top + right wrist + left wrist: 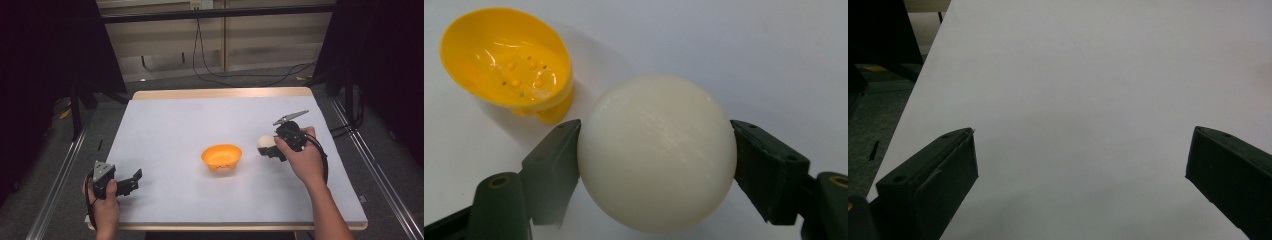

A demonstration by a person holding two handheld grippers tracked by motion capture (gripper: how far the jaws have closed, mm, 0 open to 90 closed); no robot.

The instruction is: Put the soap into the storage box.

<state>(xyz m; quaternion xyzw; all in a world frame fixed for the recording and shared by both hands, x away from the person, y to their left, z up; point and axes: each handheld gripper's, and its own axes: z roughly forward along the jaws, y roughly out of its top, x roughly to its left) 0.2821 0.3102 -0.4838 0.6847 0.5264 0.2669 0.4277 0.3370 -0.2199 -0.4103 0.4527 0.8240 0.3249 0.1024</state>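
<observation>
A cream-white ball sits clamped between both jaws of my right gripper. In the high view that ball is held just right of an orange bowl in the middle of the table. The bowl lies beyond and to the left of the ball in the right gripper view, with small bumps inside and no contents. My left gripper rests near the table's front left corner, jaws wide apart. Between its fingers only bare white table shows.
The white table has a wooden edge at front and back. Metal rails run along both sides on the grey floor. Black cables lie on the floor behind the table, and dark stands rise at the far left and right.
</observation>
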